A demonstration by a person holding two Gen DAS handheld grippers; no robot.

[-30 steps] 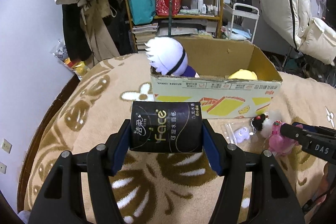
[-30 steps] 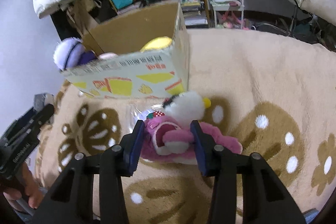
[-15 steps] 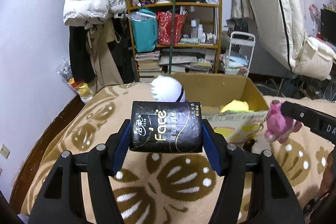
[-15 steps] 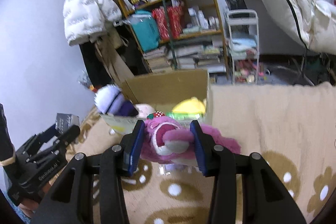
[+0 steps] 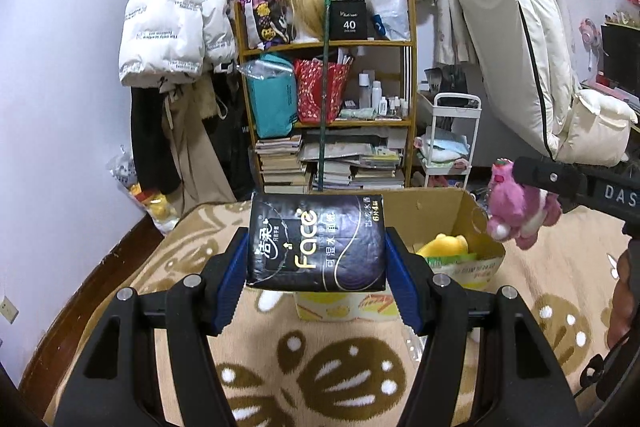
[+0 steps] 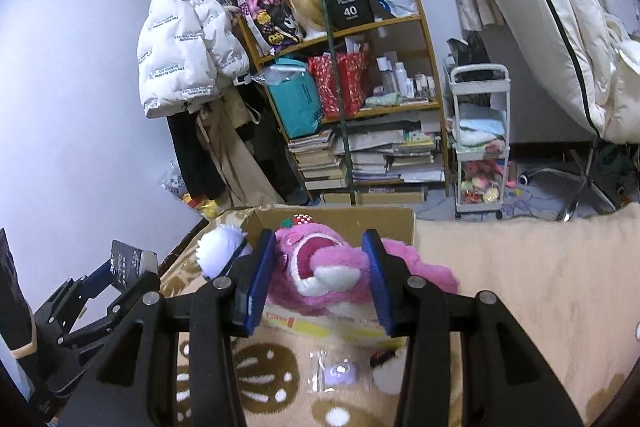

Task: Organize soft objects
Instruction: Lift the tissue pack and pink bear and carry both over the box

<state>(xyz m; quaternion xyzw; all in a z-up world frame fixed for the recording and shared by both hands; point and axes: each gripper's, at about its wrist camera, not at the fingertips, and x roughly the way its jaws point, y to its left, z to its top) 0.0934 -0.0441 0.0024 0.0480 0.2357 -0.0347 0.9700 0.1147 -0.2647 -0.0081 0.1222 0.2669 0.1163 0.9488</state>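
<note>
My left gripper [image 5: 316, 255] is shut on a black tissue pack [image 5: 316, 239] and holds it in the air in front of the open cardboard box [image 5: 460, 211]. My right gripper [image 6: 320, 271] is shut on a pink plush bear [image 6: 320, 267], held above the box [image 6: 384, 219]. The bear [image 5: 516, 207] also shows at the right of the left wrist view, over the box's right side. A yellow plush [image 5: 444, 245] lies in the box. A white and purple plush [image 6: 218, 253] sits at the box's left end.
A small clear bag with a purple toy [image 6: 336, 373] and a white plush [image 6: 388, 375] lie on the beige patterned blanket [image 6: 520, 287] in front of the box. Behind stand a cluttered shelf [image 5: 332, 87], a white cart [image 6: 480, 147] and hanging coats [image 5: 176, 11].
Both grippers have risen with their loads. The bear was lifted off the blanket to above the box. The tissue pack rose from low over the blanket to box height.
</note>
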